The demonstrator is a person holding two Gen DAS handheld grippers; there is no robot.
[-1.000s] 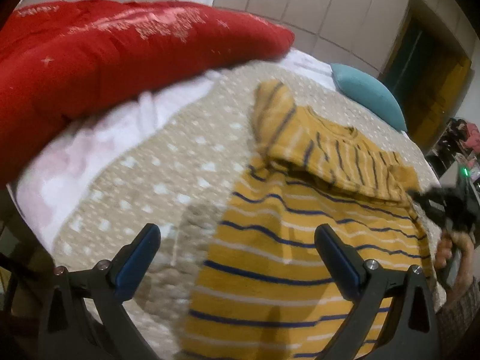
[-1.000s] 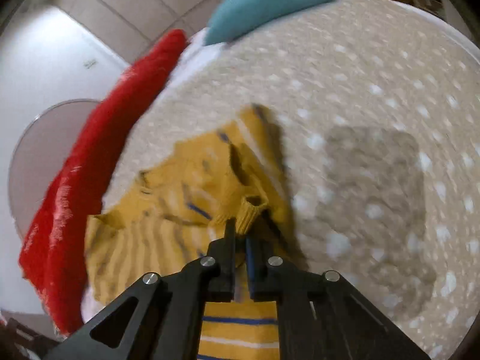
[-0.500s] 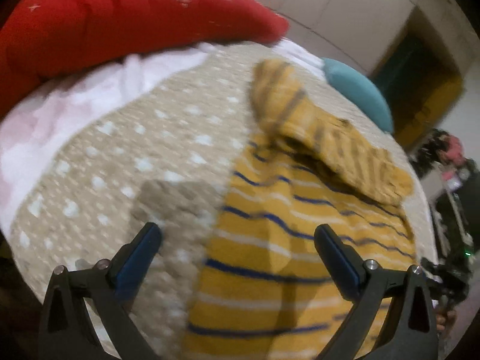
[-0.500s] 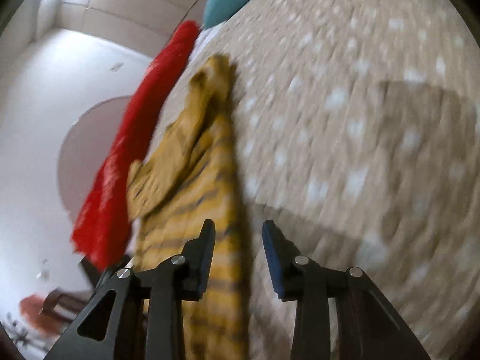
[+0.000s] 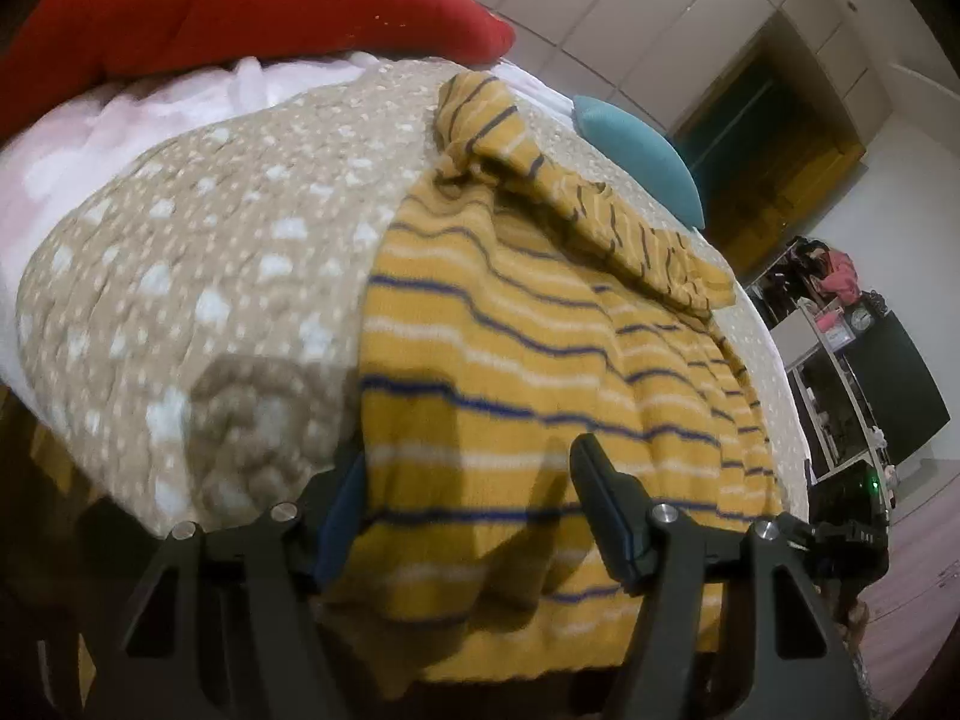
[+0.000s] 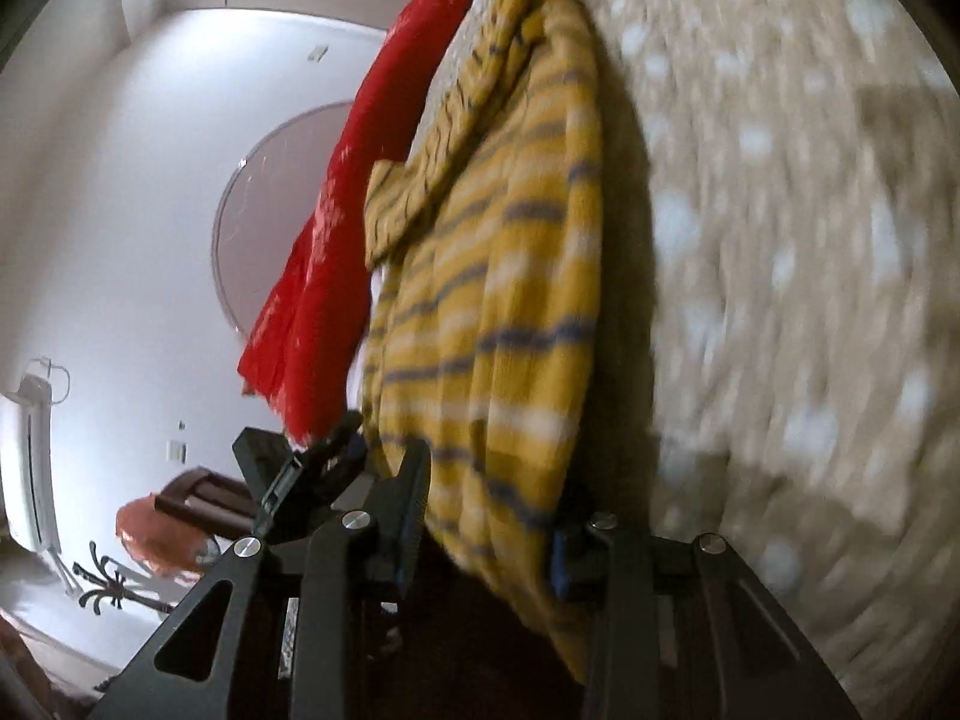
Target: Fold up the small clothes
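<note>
A small yellow sweater with blue and white stripes (image 5: 540,360) lies on a beige spotted quilt (image 5: 210,240), its sleeves folded across the chest. My left gripper (image 5: 474,510) is open, its jaws on either side of the sweater's near hem corner. My right gripper (image 6: 492,516) is open around the hem's other corner; the sweater (image 6: 498,276) runs away from it. The left gripper (image 6: 300,468) also shows in the right wrist view, and the right gripper (image 5: 852,534) in the left wrist view.
A red blanket (image 5: 240,6) is piled at the bed's far side over white bedding (image 5: 120,120). A teal pillow (image 5: 642,150) lies beyond the sweater. Shelves and furniture (image 5: 852,372) stand past the bed's right edge.
My right gripper let go of the sleeve cuff, opened and dropped to the hem. My left gripper moved down to the hem and its jaws narrowed around the cloth.
</note>
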